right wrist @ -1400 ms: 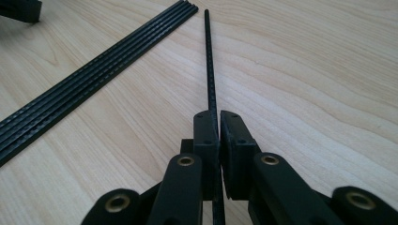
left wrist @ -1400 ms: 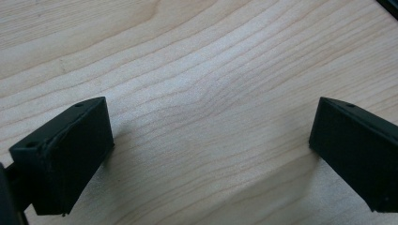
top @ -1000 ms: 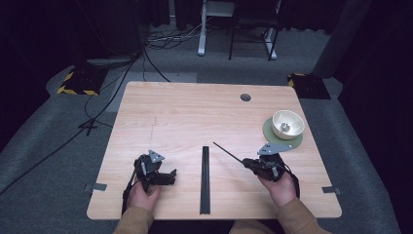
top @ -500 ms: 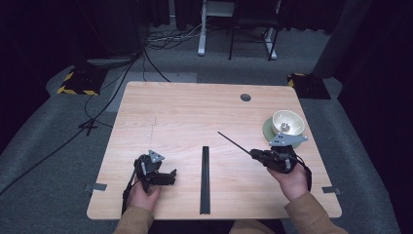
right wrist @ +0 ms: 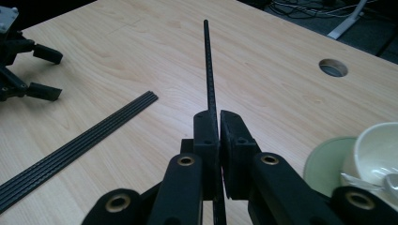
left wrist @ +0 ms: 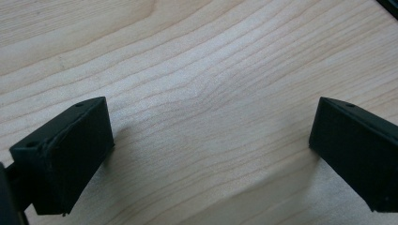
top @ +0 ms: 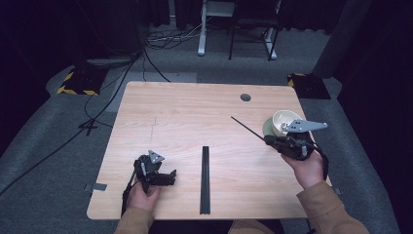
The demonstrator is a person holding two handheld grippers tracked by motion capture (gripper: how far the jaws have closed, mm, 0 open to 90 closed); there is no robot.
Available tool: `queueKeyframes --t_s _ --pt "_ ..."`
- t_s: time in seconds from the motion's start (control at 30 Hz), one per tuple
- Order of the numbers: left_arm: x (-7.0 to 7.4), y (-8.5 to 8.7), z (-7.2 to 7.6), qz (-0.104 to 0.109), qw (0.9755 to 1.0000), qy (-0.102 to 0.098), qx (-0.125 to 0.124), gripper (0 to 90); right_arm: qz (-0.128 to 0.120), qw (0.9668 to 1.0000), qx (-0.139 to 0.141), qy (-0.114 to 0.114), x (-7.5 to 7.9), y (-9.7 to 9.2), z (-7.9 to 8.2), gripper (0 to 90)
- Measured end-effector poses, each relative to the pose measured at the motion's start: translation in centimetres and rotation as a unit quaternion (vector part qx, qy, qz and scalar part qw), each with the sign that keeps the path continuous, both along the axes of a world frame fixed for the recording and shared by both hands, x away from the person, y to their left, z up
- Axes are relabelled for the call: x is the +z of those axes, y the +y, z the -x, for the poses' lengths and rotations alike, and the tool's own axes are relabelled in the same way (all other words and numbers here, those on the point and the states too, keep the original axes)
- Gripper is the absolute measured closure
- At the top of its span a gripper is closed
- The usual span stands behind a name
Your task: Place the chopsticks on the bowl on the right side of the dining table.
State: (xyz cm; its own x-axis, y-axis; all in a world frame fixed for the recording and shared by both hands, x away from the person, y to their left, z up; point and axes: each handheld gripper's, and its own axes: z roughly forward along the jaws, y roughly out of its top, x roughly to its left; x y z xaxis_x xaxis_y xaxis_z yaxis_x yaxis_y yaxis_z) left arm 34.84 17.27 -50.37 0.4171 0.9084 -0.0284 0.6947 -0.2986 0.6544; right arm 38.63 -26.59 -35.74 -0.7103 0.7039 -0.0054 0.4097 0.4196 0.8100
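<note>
A thin black rod [right wrist: 208,70] is clamped between the closed jaws of the right gripper [top: 274,141], held above the table [top: 195,112] beside a cream bowl [top: 284,122] set on a green plate [right wrist: 324,164]; something pale lies inside the bowl. The left gripper [top: 168,177] is rested wide open, empty.

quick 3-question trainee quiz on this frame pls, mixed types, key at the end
1. True or false: the right gripper is shut on a thin black rod.
2. Multiple choice: the left gripper is A) open, nothing between its jaws; B) shut on the bowl; C) shut on the strips.
3. Fill in: the bundle of black strips lies on the table between the two ____.

Key:
1. True. The rod sticks out past the jaws, lifted above the table, beside the cream bowl on its green saucer.
2. A.
3. grippers.
</note>
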Motion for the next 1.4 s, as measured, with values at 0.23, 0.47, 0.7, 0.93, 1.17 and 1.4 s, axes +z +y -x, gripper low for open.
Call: queueKeyframes --t_s 0.23,0.47,0.7,0.93,1.17,1.4 --pt "0.0 0.0 0.0 0.000 1.0000 0.000 0.000 0.3 -0.008 0.9997 -0.023 -0.009 1.1 -2.0 -1.1 85.8" --pt "0.0 0.0 0.0 0.000 1.0000 0.000 0.000 0.3 0.001 0.9989 -0.042 -0.024 1.7 -3.9 -2.4 85.8" --pt "0.0 0.0 0.0 0.000 1.0000 0.000 0.000 0.3 0.015 0.9980 -0.050 -0.036 1.8 -5.8 -4.2 85.7" --pt "0.0 0.0 0.0 0.000 1.0000 0.000 0.000 0.3 0.025 0.9969 -0.060 -0.045 1.5 -7.0 -5.8 85.8" --pt "0.0 0.0 0.0 0.000 1.0000 0.000 0.000 0.3 0.043 0.9959 -0.071 -0.038 0.4 -7.7 -7.5 85.7" --pt "0.0 0.0 0.0 0.000 1.0000 0.000 0.000 0.3 0.055 0.9953 -0.077 -0.023 -1.5 -8.6 -9.3 85.7"
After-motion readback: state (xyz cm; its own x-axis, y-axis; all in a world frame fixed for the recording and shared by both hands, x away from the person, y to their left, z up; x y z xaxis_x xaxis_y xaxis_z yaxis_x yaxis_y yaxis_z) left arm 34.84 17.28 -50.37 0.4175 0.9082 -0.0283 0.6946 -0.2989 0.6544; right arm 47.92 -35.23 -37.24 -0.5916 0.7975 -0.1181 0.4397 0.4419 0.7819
